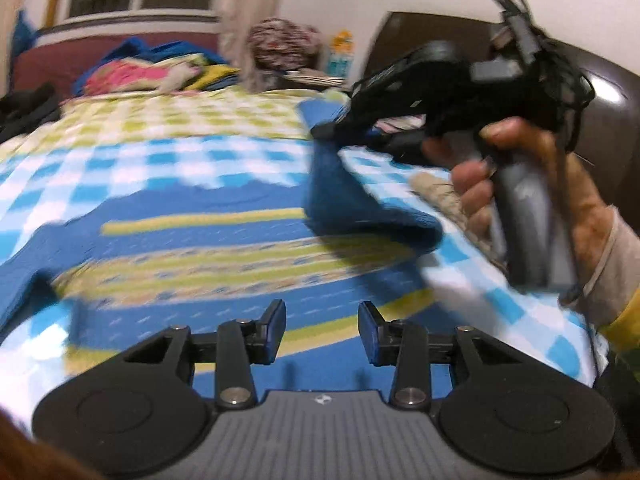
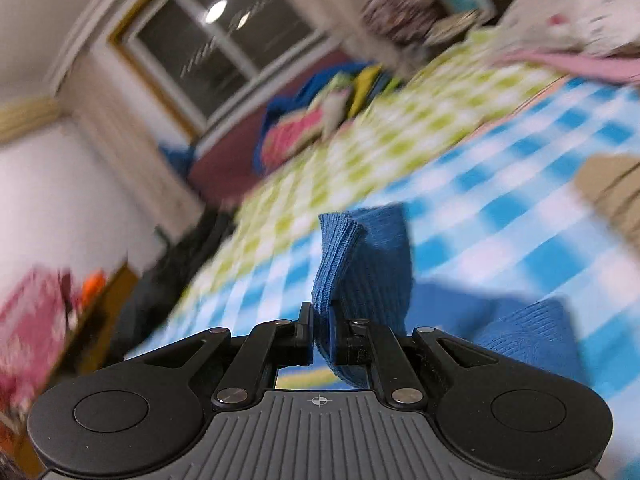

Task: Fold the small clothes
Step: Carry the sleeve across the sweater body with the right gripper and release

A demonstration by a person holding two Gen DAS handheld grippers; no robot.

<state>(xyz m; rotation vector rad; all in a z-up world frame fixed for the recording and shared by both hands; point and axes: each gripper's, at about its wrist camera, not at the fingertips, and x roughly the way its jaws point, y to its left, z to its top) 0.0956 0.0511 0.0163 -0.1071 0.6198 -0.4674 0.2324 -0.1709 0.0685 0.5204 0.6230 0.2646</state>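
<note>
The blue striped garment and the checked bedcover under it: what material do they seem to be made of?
The blue striped garment, whose sleeve is pinched in the right hand-held gripper, looks like knitted yarn, matte: fine ribs show on the sleeve. The checked bedcover seems a thin woven or printed cloth, but blur leaves this open.

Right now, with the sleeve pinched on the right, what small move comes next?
Probably carry the right gripper, shut on the blue knitted sweater's sleeve, inward over the striped body, then release. The sleeve hangs lifted; the left gripper is open and empty.
</note>
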